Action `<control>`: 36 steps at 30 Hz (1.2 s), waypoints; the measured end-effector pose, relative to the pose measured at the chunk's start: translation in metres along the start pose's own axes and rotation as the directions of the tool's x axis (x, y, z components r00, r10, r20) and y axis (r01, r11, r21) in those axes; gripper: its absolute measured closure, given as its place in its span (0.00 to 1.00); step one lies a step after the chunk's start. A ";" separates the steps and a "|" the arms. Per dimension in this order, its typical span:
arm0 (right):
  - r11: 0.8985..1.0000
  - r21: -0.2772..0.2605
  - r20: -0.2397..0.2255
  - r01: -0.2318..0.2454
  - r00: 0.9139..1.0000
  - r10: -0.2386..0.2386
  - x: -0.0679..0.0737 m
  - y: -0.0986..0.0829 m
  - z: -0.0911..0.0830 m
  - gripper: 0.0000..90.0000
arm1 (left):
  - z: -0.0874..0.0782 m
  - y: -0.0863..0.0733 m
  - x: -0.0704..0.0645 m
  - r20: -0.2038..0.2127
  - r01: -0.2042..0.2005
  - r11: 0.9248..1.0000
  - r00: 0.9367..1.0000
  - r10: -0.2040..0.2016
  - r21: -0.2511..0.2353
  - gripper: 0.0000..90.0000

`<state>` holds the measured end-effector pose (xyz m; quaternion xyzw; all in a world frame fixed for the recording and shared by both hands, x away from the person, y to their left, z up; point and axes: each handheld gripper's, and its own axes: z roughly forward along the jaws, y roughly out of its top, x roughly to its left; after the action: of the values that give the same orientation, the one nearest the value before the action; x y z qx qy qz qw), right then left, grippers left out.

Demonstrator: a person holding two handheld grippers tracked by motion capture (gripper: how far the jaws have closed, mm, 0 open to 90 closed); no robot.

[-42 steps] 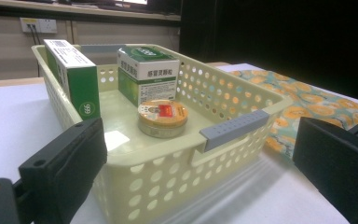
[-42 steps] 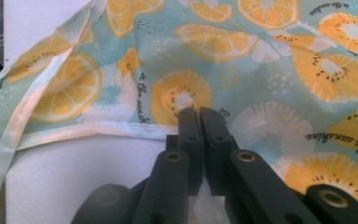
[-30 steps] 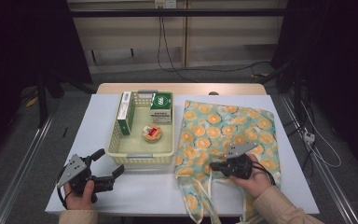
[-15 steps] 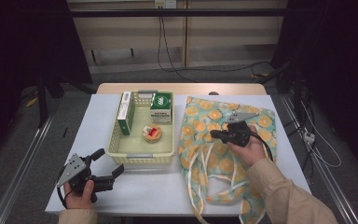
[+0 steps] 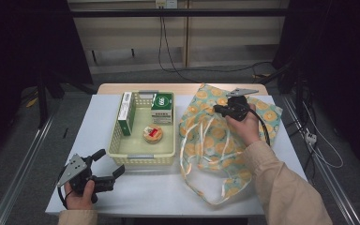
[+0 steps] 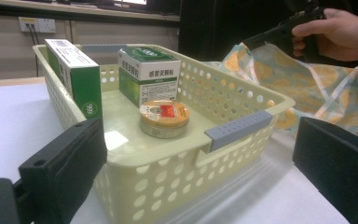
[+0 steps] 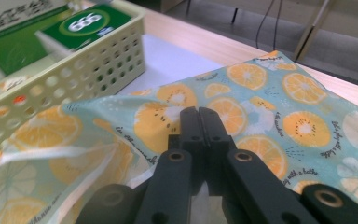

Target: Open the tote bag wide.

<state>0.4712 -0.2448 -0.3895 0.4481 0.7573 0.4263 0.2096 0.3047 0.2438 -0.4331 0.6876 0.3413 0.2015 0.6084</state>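
A fabric bag (image 5: 218,140) printed with orange slices and fitted with pale straps lies on the right half of the white table (image 5: 159,190). My right gripper (image 5: 217,110) is shut on a fold of the bag (image 7: 270,107), holding it raised above the table near the far edge; in the right gripper view the jaws (image 7: 199,119) are pressed together on the cloth. My left gripper (image 5: 110,162) rests open at the front left, aimed at the cream basket (image 5: 115,136). Between its jaws (image 6: 198,140) I see only the basket's near end.
The perforated basket (image 6: 235,130) holds two green-and-white boxes (image 6: 72,70) (image 6: 149,72) and a round tin (image 6: 164,117). In the left gripper view, the right hand and its gripper (image 6: 279,32) hover above the bag (image 6: 307,79). Cables run over the floor behind the table.
My right gripper has carried the pinched cloth from the bag's near side up and toward the far edge, bunching the bag and trailing its straps. The left gripper has stayed still.
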 end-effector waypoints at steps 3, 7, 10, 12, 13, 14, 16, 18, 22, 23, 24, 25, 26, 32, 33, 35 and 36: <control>1.000 0.009 0.026 -0.029 0.999 0.028 -0.010 -0.005 0.004 1.00 | 0.000 0.000 -0.001 0.000 0.002 1.000 1.000 -0.002 -0.002 0.03; 0.998 0.004 0.001 -0.058 0.998 0.058 -0.015 -0.011 0.004 1.00 | 0.001 0.000 -0.001 -0.001 0.001 1.000 1.000 -0.001 0.001 0.03; 0.998 0.008 -0.036 -0.058 0.998 0.059 -0.013 -0.012 0.004 1.00 | 0.002 0.000 -0.001 0.001 0.003 1.000 1.000 -0.003 0.001 0.03; 0.999 0.004 -0.044 -0.045 0.998 0.045 -0.010 -0.013 0.003 1.00 | 0.002 0.000 -0.001 0.002 0.003 1.000 1.000 -0.003 0.001 0.03; 0.999 0.007 -0.048 -0.047 0.998 0.047 -0.009 -0.013 0.003 1.00 | 0.002 0.000 -0.002 0.004 0.003 1.000 1.000 -0.003 0.001 0.03; 0.999 0.014 -0.050 -0.037 0.998 0.038 -0.007 -0.014 0.003 0.99 | 0.002 0.000 -0.002 0.006 0.004 1.000 1.000 -0.004 0.002 0.03; 1.000 0.008 -0.057 -0.030 0.998 0.030 -0.003 -0.017 0.003 0.96 | 0.002 0.000 -0.002 0.006 0.001 1.000 1.000 -0.001 0.004 0.03; 0.999 0.003 -0.074 -0.035 0.997 0.036 0.000 -0.020 0.003 0.83 | 0.002 -0.001 -0.002 0.009 0.003 1.000 1.000 -0.003 0.004 0.03; 0.999 0.036 -0.083 0.008 0.997 -0.005 0.010 -0.026 -0.002 0.60 | 0.002 0.000 -0.003 0.008 0.004 1.000 1.000 -0.004 0.001 0.03; 0.999 0.036 -0.089 0.021 0.996 -0.017 0.013 -0.028 -0.005 0.59 | 0.002 0.000 -0.003 0.008 0.003 1.000 1.000 -0.003 0.001 0.03; 0.999 0.036 -0.100 0.026 0.995 -0.023 0.015 -0.029 -0.006 0.56 | 0.002 0.000 -0.003 0.008 0.004 1.000 1.000 -0.004 0.001 0.03; 0.999 0.040 -0.109 0.031 0.994 -0.026 0.018 -0.030 -0.009 0.51 | 0.002 0.000 -0.003 0.006 0.005 1.000 1.000 -0.005 0.002 0.03; 0.998 0.036 -0.106 0.046 0.994 -0.042 0.022 -0.031 -0.013 0.48 | 0.002 -0.001 -0.003 0.007 0.006 1.000 1.000 -0.006 0.003 0.03; 0.990 0.052 -0.151 0.130 0.981 -0.121 0.045 -0.037 -0.031 0.37 | 0.002 0.000 -0.004 0.009 0.002 1.000 1.000 -0.002 0.004 0.03; 0.989 0.051 -0.158 0.135 0.979 -0.126 0.048 -0.037 -0.033 0.37 | 0.003 0.000 -0.004 0.009 0.004 1.000 1.000 -0.004 0.006 0.03; 0.987 0.046 -0.172 0.156 0.974 -0.146 0.056 -0.040 -0.039 0.36 | 0.003 -0.001 -0.004 0.011 0.003 1.000 1.000 -0.003 0.007 0.03; 0.986 0.048 -0.184 0.157 0.972 -0.146 0.060 -0.041 -0.041 0.36 | 0.003 -0.001 -0.005 0.011 0.002 1.000 1.000 -0.002 0.007 0.03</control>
<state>0.3916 -0.2219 -0.3978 0.3548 0.8181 0.4241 0.1582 0.3036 0.2384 -0.4336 0.6906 0.3393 0.1957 0.6080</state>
